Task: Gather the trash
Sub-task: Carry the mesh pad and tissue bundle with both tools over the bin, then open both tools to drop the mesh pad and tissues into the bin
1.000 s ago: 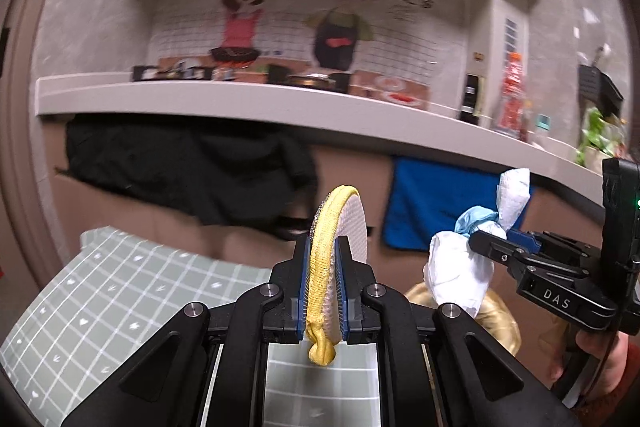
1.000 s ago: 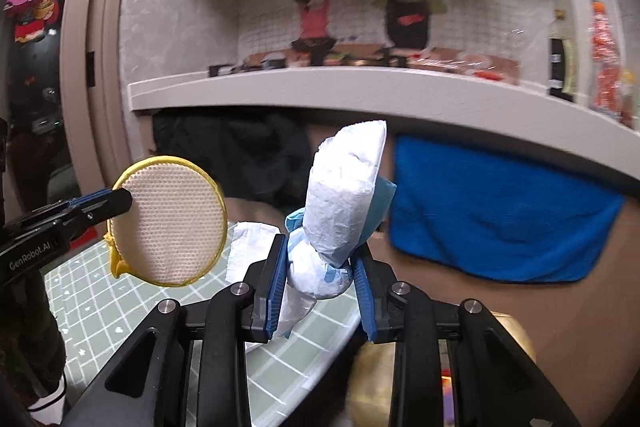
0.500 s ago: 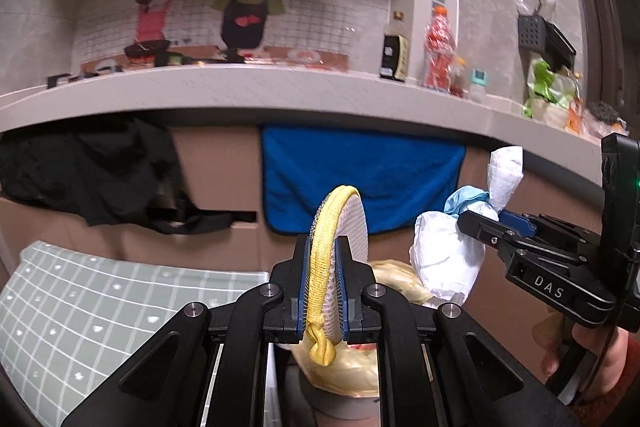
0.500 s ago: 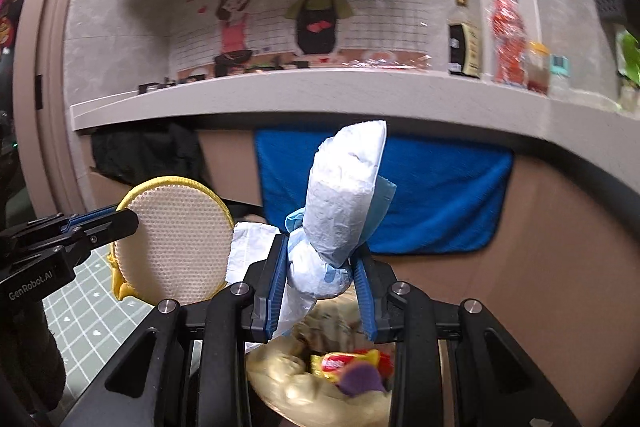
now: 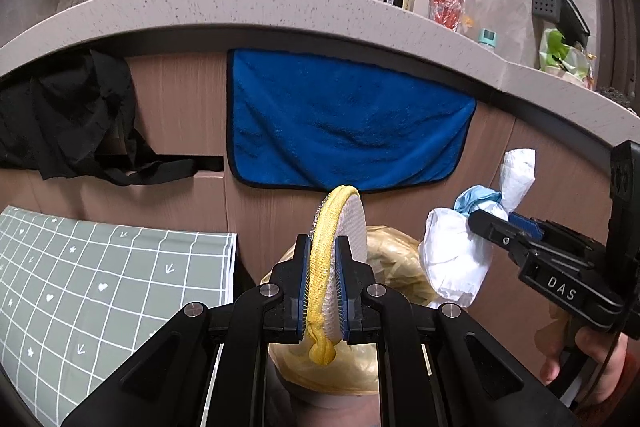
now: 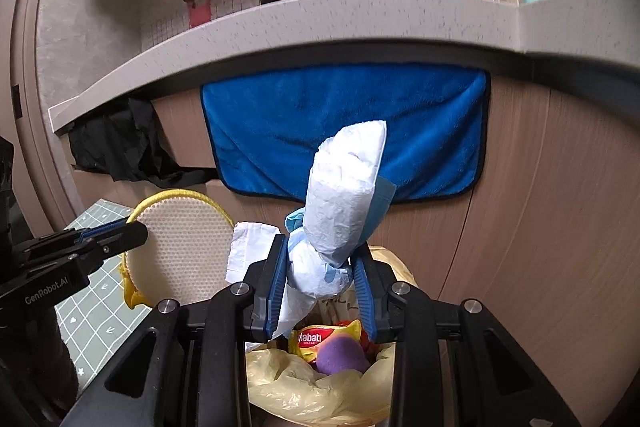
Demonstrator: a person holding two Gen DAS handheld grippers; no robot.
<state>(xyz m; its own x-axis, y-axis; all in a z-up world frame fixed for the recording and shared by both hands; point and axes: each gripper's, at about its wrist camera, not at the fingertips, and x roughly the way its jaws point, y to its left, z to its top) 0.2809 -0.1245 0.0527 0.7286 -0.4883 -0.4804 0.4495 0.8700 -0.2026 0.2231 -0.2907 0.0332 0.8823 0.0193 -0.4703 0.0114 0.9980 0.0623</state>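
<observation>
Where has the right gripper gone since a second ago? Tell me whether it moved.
Yes. The right gripper, shut on the tissue wad, swung right off the checked table; the blue towel is now straight ahead, the trash bag below.

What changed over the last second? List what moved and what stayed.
Both hand-held grippers swung right, off the green grid mat and over the trash bin lined with a yellow bag, whose snack wrapper now shows. Nothing was released: the left hand-held gripper stays shut on the yellow-rimmed scrubbing pad, the right hand-held gripper on the wadded white and blue tissue.
</observation>
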